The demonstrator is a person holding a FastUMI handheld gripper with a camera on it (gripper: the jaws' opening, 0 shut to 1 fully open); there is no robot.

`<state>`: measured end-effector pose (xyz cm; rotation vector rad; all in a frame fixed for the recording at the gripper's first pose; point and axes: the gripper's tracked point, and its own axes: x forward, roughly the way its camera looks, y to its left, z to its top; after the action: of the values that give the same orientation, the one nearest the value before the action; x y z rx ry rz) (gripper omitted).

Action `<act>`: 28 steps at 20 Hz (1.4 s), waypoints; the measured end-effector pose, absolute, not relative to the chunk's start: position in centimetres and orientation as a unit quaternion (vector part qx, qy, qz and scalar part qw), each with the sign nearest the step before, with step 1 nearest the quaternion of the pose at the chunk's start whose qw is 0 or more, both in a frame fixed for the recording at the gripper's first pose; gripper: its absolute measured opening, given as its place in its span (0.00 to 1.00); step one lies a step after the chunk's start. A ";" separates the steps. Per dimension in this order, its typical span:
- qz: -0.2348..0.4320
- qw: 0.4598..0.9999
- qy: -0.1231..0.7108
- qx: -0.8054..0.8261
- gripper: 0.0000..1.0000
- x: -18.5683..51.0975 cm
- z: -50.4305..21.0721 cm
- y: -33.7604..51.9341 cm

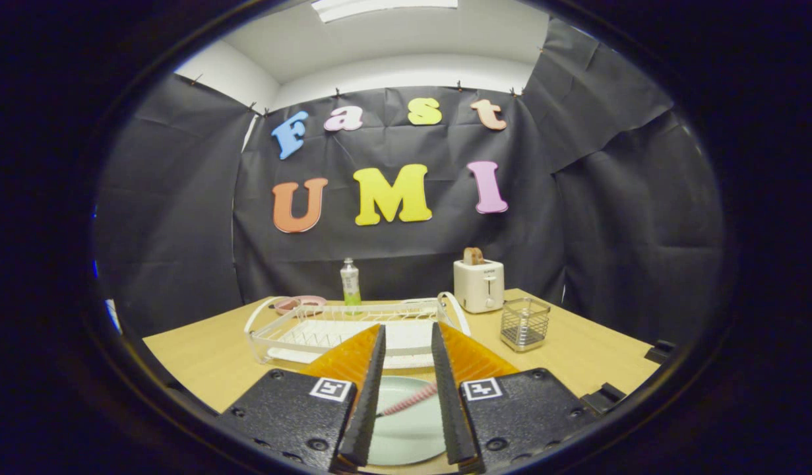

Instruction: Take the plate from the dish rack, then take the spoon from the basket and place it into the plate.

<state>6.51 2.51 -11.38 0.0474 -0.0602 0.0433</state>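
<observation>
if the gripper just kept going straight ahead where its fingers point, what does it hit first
Probably the dish rack, just beyond the open gripper. The plate holding the spoon lies lower, between the fingers, likely passed over; depth is unclear.

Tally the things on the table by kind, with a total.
Plate: 1
Spoon: 1, lying on the plate between the open gripper's fingers
Dish rack: 1
Wire basket: 1
Toaster: 1
Bottle: 1
Total: 6
</observation>
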 end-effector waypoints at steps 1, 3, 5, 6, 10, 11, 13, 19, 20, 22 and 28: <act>0.017 0.999 -0.030 0.023 0.52 6.3 -10.8 1.9; 0.018 0.999 -0.024 0.012 0.63 5.4 -10.0 1.3; 0.025 1.000 -0.017 0.005 0.77 4.4 -9.2 0.8; 0.027 0.999 -0.018 0.002 0.83 3.8 -8.8 0.6; 0.007 1.000 -0.019 -0.021 0.96 1.1 -7.1 -1.7; 0.006 0.999 -0.024 -0.021 0.98 0.2 -6.4 -2.0; 0.011 0.999 -0.035 -0.020 1.00 -1.7 -4.8 -2.2; 0.021 0.999 -0.037 0.010 1.00 -6.2 -1.8 -3.5; 0.022 0.999 -0.037 0.013 1.00 -6.6 -1.6 -3.9; 0.016 0.999 -0.038 0.011 1.00 -7.1 -1.3 -4.5; 0.024 0.999 -0.024 0.003 1.00 -6.9 -1.6 -3.2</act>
<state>-6.88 -3.23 -1.60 0.0054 -0.0485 0.0471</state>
